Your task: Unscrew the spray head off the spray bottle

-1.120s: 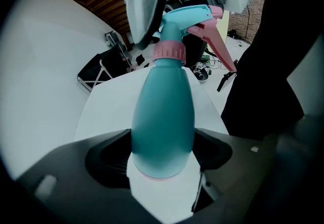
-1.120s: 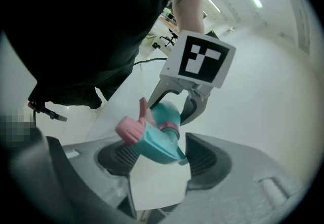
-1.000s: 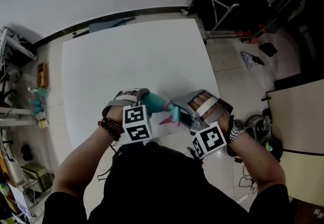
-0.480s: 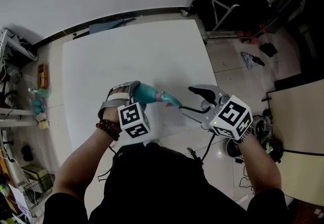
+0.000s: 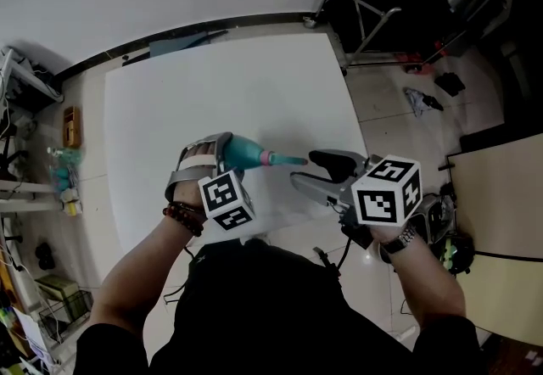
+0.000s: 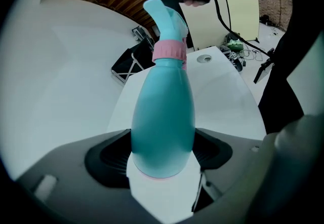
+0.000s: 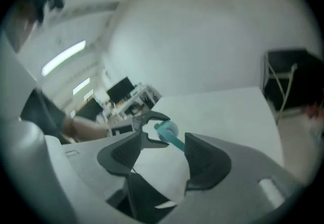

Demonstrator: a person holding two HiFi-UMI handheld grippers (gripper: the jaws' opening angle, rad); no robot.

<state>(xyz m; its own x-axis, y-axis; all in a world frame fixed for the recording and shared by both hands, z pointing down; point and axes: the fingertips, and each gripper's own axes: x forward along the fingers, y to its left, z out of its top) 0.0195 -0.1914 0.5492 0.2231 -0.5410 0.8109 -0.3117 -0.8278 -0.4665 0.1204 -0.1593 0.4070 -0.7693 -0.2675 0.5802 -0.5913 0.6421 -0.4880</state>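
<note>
A teal spray bottle lies nearly level above the white table, with my left gripper shut on its body. Its pink collar and teal spray head point right. In the left gripper view the bottle's body fills the gap between the jaws, with the collar and spray head beyond. My right gripper stands open just right of the spray head's tip and does not touch it. The right gripper view shows the bottle beyond the right gripper's open jaws.
The table's right edge runs close to my right hand. A black folding stand is beyond the far right corner. Shelving with small items lines the left side. Cables and gear lie on the floor at right.
My right gripper has let go of the spray head, rolled over and drawn back to the right. The left gripper has swung the bottle so its head points more level and right.
</note>
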